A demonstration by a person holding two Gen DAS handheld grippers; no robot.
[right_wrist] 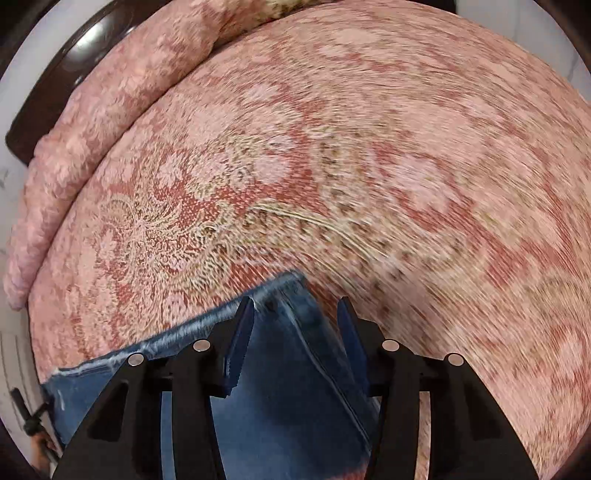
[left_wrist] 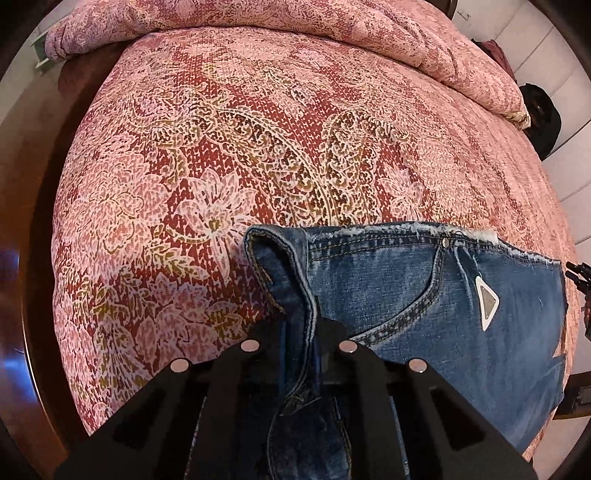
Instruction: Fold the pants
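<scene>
Blue denim pants [left_wrist: 424, 306] lie on a pink and red floral bedspread [left_wrist: 229, 155], waist edge frayed, with a white triangle badge [left_wrist: 487, 302] by the pocket. My left gripper [left_wrist: 299, 325] is shut on the pants' left waist corner, a fold of denim pinched between the fingers. In the right wrist view the pants' other corner [right_wrist: 280, 369] lies under my right gripper [right_wrist: 295, 314], whose fingers stand apart, open, above the cloth. That view is blurred by motion.
A rolled quilt of the same pattern [left_wrist: 332, 33] lies along the far side of the bed and shows at the left of the right wrist view [right_wrist: 92, 122]. A dark wooden bed frame [left_wrist: 33, 258] borders the left. A dark object [left_wrist: 541, 110] sits beyond the right edge.
</scene>
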